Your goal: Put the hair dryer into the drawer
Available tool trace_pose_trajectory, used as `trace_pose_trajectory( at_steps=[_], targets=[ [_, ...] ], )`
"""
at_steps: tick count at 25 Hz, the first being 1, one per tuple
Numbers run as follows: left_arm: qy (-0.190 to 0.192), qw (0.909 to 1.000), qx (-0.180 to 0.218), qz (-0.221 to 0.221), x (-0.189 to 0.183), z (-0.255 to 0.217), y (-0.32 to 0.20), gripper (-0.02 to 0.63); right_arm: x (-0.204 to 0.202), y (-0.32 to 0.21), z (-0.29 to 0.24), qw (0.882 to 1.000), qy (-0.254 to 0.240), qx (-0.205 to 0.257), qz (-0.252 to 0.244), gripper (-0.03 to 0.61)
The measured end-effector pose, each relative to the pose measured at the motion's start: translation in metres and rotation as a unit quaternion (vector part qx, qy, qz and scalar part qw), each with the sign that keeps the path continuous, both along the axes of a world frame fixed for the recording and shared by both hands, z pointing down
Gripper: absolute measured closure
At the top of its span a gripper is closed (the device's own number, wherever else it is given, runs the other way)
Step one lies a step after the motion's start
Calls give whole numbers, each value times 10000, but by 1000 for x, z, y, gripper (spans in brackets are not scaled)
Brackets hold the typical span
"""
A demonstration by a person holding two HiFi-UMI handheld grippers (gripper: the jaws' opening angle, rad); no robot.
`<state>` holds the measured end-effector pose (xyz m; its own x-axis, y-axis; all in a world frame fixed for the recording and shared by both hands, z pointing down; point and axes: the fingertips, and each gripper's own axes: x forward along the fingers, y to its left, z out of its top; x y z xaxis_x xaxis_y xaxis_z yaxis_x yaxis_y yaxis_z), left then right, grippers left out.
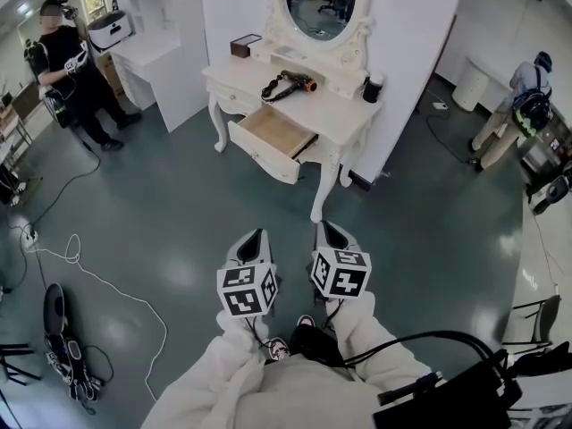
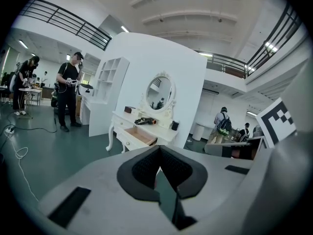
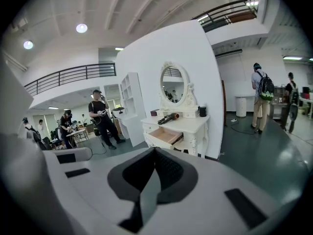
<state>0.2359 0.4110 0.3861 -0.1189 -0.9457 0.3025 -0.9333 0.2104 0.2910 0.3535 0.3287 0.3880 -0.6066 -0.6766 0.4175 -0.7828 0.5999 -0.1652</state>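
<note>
Right, the black hair dryer with a copper-coloured nozzle (image 1: 288, 85) lies on the white carved desk (image 1: 344, 113), mid-top toward the back edge, just behind the open wood-lined drawer (image 1: 273, 132). Approach stage, I'd say. The left claw (image 1: 254, 236) and right claw (image 1: 325, 231) are both pinched shut, empty, well short of the desk. Next up: close in, open one claw, take the handle.

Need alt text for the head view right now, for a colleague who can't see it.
A hair dryer lies on a white dressing table whose drawer stands open, seemingly empty. The left gripper and right gripper, both shut and empty, point toward it from a distance.
</note>
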Motion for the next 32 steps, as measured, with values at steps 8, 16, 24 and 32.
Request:
trace_pose_trajectory(
  at_steps=[8, 16, 24, 32],
  targets=[
    [-26, 10000, -64, 58, -11, 10, -20, 607, -15, -19, 12, 9999, 103, -39, -10, 518],
    [-97, 9999, -69, -38, -43, 12, -65, 607, -43, -70, 9, 10000, 62, 41, -57, 518],
    [-156, 9997, -105, -154, -80, 7, -122, 607, -83, -131, 4, 9997, 19, -22, -225, 518],
    [-189, 9994, -221, -203, -101, 6, -180, 607, -102, -198, 3, 9996, -67, -147, -252, 518]
  ],
)
